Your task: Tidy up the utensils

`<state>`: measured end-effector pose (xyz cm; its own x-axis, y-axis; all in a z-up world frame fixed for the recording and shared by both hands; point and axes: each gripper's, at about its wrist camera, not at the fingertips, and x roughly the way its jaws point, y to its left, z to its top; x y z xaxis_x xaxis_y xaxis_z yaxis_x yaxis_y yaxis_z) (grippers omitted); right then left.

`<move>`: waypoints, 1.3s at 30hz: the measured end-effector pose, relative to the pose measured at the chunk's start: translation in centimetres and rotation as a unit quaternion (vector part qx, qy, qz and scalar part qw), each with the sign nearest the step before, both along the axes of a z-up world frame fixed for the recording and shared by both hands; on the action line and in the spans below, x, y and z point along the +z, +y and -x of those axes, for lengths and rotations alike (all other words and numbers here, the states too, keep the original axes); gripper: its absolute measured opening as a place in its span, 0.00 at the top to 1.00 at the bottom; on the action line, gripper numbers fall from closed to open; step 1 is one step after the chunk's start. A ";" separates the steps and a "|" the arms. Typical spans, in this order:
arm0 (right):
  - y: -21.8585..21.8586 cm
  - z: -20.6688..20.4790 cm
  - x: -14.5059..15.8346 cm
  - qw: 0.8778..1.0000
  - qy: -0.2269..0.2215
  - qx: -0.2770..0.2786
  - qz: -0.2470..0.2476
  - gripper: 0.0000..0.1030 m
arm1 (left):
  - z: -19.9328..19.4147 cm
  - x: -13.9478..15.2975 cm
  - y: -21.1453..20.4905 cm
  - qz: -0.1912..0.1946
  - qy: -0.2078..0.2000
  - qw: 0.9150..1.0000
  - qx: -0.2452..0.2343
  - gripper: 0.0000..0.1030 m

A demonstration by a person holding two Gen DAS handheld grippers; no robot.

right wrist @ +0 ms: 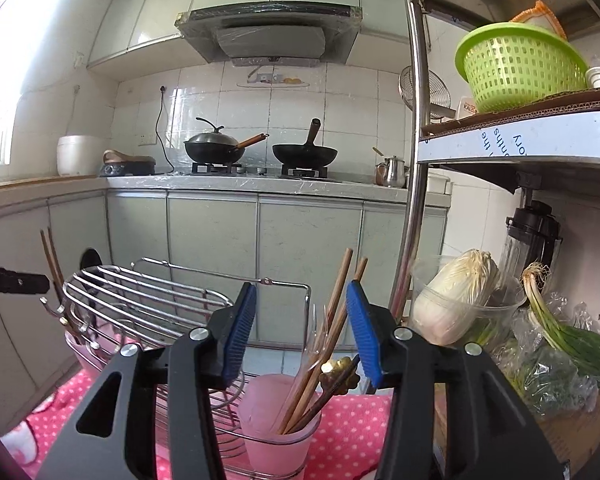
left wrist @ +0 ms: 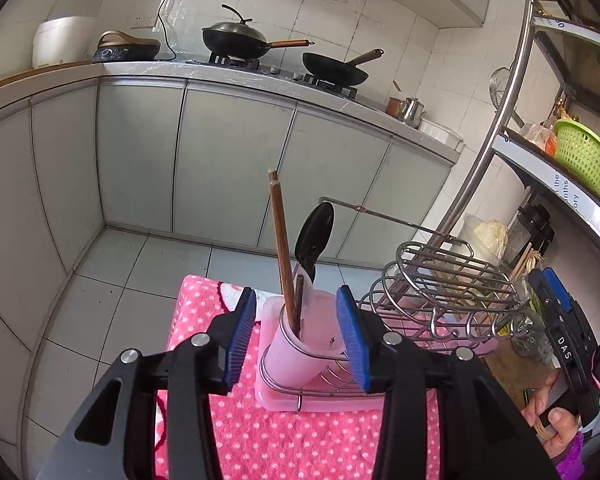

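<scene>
Left gripper (left wrist: 303, 338): mine, jaws spread wide, holding nothing. It hangs just short of the left pink cup (left wrist: 300, 344), which sits in the wire ring at one end of the dish rack (left wrist: 440, 288).

Left pink cup, contents: two brown chopsticks (left wrist: 281, 240), one black spoon (left wrist: 314, 236), all leaning, bowl end up.

Right gripper (right wrist: 306, 330): mine, jaws likewise wide apart, empty. Below and ahead of it stands the right pink cup (right wrist: 276, 428) at the rack's other end.

Right pink cup, contents: several wooden chopsticks (right wrist: 338, 304), a clear utensil I cannot identify, and a dark handle with a gold flower-shaped end (right wrist: 340, 368).

Rack footing: pink tray on a pink dotted towel (left wrist: 204, 320).

Risks, as I judge them:
- Either pad brushing the tall sticks would lever them over or tip a light plastic cup in its ring.
- Closing on a bundle could pinch two sticks unevenly; one slides free and falls to the floor tiles.
- The soft towel may let the tray shift under a sideways push.
- Cabbage (right wrist: 456, 300) and greens sit near the right side; a wide swing would clip them.
</scene>
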<state>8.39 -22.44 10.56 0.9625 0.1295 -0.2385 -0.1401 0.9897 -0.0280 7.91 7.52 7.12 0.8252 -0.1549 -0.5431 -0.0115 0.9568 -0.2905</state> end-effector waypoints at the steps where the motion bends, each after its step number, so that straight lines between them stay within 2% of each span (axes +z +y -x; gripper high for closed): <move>1: -0.2 0.2 0.5 1.000 0.005 0.003 -0.008 0.54 | 0.4 0.2 0.0 0.000 -0.005 1.000 0.002 0.60; 4: -0.9 1.1 1.8 0.999 0.017 0.012 -0.037 0.54 | 1.5 0.9 -0.2 0.003 -0.020 1.000 0.003 0.58; 5: -1.1 1.5 2.2 0.999 0.021 0.014 -0.048 0.54 | 2.0 1.1 -0.3 0.002 -0.025 1.000 0.002 0.54; 9: -1.4 3.3 2.8 0.996 0.041 0.022 -0.078 0.53 | 3.8 1.8 -1.3 -0.017 -0.050 0.999 0.000 0.52; 13: -1.0 4.8 1.6 0.991 0.080 0.032 -0.100 0.49 | 5.1 1.7 -2.5 -0.025 -0.055 0.998 -0.011 0.50; 15: -0.7 5.6 0.6 0.989 0.097 0.039 -0.108 0.47 | 5.5 1.3 -3.2 -0.032 -0.052 0.998 -0.015 0.45; 22: 1.5 7.0 -2.7 0.984 0.150 0.041 -0.091 0.47 | 6.8 -0.8 -5.7 -0.054 -0.039 0.998 -0.019 0.45; 29: 3.0 8.6 -4.5 0.982 0.166 0.037 -0.082 0.47 | 7.4 -3.0 -6.6 -0.059 -0.015 0.998 -0.023 0.45; 39: 3.9 9.5 -6.1 0.981 0.178 0.035 -0.074 0.46 | 8.6 -4.5 -7.8 -0.071 -0.005 0.997 -0.021 0.45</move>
<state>-1.14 -18.51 4.48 0.8094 0.2514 -0.5308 -0.1830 0.9667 0.1788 -0.72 -0.29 2.62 0.8247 -0.1116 -0.5545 0.0317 0.9879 -0.1517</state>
